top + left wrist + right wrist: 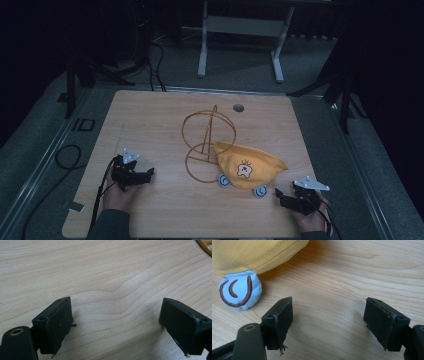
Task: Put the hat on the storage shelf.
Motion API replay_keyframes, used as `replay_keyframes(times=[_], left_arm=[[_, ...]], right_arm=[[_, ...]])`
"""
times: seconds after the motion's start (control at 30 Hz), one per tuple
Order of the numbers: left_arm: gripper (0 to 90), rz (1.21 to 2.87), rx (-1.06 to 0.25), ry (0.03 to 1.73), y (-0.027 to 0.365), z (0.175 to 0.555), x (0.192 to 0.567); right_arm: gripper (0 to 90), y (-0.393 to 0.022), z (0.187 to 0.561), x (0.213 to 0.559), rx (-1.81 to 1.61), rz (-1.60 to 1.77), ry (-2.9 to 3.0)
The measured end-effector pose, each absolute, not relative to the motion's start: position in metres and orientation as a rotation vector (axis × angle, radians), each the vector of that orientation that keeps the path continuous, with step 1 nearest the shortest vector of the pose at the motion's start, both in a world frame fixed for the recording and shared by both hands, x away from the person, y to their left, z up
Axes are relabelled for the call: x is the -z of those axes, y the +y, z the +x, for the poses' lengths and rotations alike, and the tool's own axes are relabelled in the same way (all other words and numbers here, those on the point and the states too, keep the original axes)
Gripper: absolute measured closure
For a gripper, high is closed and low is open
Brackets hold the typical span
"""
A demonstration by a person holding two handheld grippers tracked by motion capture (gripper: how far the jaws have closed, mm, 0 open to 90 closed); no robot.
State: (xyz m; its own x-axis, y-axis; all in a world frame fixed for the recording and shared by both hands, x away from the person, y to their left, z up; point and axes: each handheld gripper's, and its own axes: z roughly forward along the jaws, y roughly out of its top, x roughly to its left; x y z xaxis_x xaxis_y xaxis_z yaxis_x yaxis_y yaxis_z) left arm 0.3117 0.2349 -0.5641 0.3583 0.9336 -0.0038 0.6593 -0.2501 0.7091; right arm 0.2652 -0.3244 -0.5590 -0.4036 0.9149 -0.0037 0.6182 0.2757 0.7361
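Left tongs (146, 173) near the table's (150, 120) front-left, jaws wide apart, nothing between them. Right tongs (280, 196) front-right, jaws also wide apart and empty, just beside a blue ear (239, 291) with brown curved stitching. Yellow hat (248, 165) with small cartoon print and two blue ears (224, 180) lies right of centre, long axis left-right, draped against a gold wire stand (207, 145) of rings behind it.
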Motion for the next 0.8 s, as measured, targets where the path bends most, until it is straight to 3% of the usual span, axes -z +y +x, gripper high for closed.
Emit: replay_keyframes(times=[0.37,0.8], left_arm=[[11.7,2.001,-0.569,1.379,0.2348,0.3117,0.5641],[11.7,2.0,-0.57,1.381,0.2346,0.3116,0.564]], right_arm=[[19.2,-0.3215,0.2653,0.5573,-0.9,1.392,2.144],[26.6,-0.3182,0.2603,0.5517,-0.872,1.363,2.218]])
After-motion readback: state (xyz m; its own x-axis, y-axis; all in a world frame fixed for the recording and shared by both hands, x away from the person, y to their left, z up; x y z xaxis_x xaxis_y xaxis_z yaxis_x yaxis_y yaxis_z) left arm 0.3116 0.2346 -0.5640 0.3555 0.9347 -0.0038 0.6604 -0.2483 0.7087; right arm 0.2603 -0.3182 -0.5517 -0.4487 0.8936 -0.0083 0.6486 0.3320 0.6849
